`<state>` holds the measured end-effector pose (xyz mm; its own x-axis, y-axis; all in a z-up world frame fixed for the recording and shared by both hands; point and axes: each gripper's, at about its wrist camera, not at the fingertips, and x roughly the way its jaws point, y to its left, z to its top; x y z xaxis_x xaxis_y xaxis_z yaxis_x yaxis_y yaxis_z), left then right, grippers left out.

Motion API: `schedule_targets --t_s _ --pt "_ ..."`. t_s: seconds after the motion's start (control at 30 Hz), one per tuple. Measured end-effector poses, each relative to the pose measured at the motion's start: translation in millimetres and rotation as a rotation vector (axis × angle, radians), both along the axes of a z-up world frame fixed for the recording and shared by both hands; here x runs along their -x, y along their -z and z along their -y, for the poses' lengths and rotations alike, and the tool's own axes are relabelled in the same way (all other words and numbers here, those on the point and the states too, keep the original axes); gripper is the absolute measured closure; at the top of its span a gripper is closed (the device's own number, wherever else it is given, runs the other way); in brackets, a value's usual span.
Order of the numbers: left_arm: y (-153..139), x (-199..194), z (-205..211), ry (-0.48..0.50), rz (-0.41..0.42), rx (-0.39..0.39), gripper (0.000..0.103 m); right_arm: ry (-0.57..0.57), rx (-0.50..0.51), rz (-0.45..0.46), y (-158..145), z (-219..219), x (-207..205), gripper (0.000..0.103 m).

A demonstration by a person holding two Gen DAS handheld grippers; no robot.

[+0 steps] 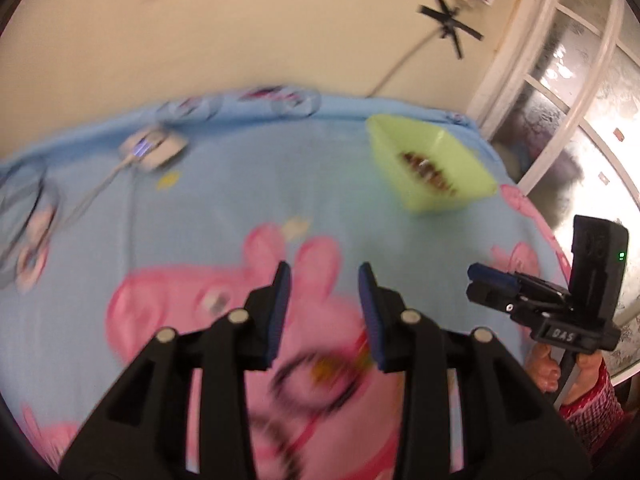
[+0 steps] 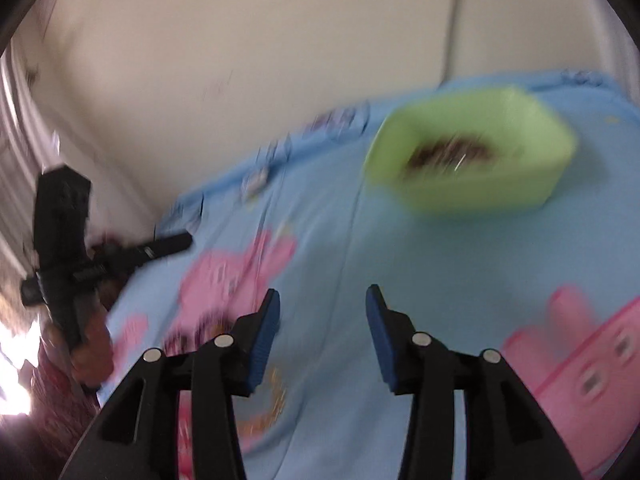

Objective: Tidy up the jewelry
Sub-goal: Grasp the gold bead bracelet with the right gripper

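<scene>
A: Jewelry (image 2: 448, 154) sits as a dark, brownish heap in the bottom of the green plastic bin (image 2: 532, 184), out on the far part of the blue cartoon bedsheet (image 2: 400, 272). The blur is too heavy to tell chains from rings.

B: And the tools?

A: Left gripper (image 1: 324, 280) has its blue pads spread, with nothing between them. Right gripper (image 2: 322, 300) is the same in its own view: jaws parted and empty. In the left view its tips look nearly together, but they are seen from the side.

B: So how would you handle the reach?

A: My guess is that the step is the approach to the bin. I'd bring 1 gripper down over the rim from above, not sideways, since a light bin on soft bedding will likely slide or tip if nudged. The other could steady a wall. Pinch 1 piece at the edge of the heap; a tangle may drag the rest out.

B: Anything in the way?

A: Little between the grippers and the bin, just sheet. A white device (image 1: 154, 148) with a cable (image 1: 96, 190) lies well off to the left. A tripod (image 1: 450, 20) stands by the wall behind, and a window (image 1: 580, 92) is at the right.
</scene>
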<state>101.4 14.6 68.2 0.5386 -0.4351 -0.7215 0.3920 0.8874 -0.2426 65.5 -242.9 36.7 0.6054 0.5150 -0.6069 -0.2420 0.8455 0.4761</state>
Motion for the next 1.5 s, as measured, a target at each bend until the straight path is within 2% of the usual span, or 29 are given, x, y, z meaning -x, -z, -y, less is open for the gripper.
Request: schedule_targets --t_s 0.13,0.23,0.33,0.4,0.5,0.6,0.67,0.7,0.8,0.9,1.03,1.13,1.27,1.3,1.33,1.37,1.4,1.47,1.5 --pt "28.3 37.4 -53.7 -0.084 -0.027 0.006 0.07 -0.08 -0.009 -0.046 19.7 -32.1 15.2 0.08" --pt "42.2 53.8 -81.2 -0.128 -0.058 0.045 0.07 -0.112 0.0 -0.044 18.6 -49.2 19.3 0.084" --pt "49.4 66.2 -96.7 -0.154 -0.065 0.056 0.07 -0.128 -0.004 -0.038 15.1 -60.3 23.5 0.086" --pt "52.1 73.4 -103.8 -0.157 -0.064 0.069 0.07 -0.15 0.007 -0.034 9.8 -70.0 20.3 0.092" --pt "56.1 79.5 -107.2 -0.158 -0.071 0.086 0.07 -0.203 0.026 -0.023 6.9 -89.6 24.9 0.096" --pt "60.3 81.7 -105.3 -0.157 -0.077 0.074 0.07 -0.167 0.061 0.026 1.1 -89.8 33.3 0.096" --pt "56.4 85.6 -103.0 -0.147 -0.068 0.094 0.07 -0.086 0.049 0.044 0.5 -69.2 39.4 0.096" --pt "53.5 87.3 -101.3 -0.138 -0.062 0.106 0.07 -0.038 0.066 0.041 2.9 -56.2 41.3 0.096" --pt "42.1 92.0 -76.9 -0.06 -0.036 0.125 0.07 -0.004 0.082 -0.015 17.3 -34.5 42.0 0.096" --pt "37.7 92.5 -32.9 0.048 -0.029 0.099 0.07 -0.025 0.113 -0.043 29.6 -36.9 45.7 0.096" --pt "46.1 85.4 23.8 0.14 -0.034 0.024 0.07 -0.032 0.235 0.005 31.5 -54.3 53.8 0.095" --pt "60.5 73.9 46.3 0.131 -0.061 -0.048 0.07 -0.04 0.274 0.02 33.1 -58.5 57.8 0.095" --pt "63.2 72.4 57.9 0.136 -0.017 -0.075 0.07 -0.054 0.312 0.04 34.8 -65.0 61.3 0.096" --pt "64.2 72.8 60.2 0.134 -0.007 -0.086 0.07 -0.058 0.323 0.046 34.9 -66.6 62.6 0.101" --pt "65.2 74.0 62.8 0.135 0.008 -0.101 0.072 -0.077 0.325 0.048 35.3 -69.3 62.6 0.103" --pt "66.2 74.2 64.6 0.132 0.02 -0.117 0.08 -0.087 0.324 0.049 35.8 -70.5 63.2 0.103" --pt "67.9 73.5 64.9 0.127 0.033 -0.137 0.083 -0.092 0.324 0.05 35.9 -71.8 63.5 0.103" --pt "67.7 69.5 63.4 0.119 0.029 -0.144 0.096 -0.111 0.269 0.043 35.7 -70.2 62.2 0.103" --pt "67.1 67.0 62.3 0.119 0.017 -0.133 0.096 -0.11 0.245 0.041 35.0 -69.2 62.0 0.103"
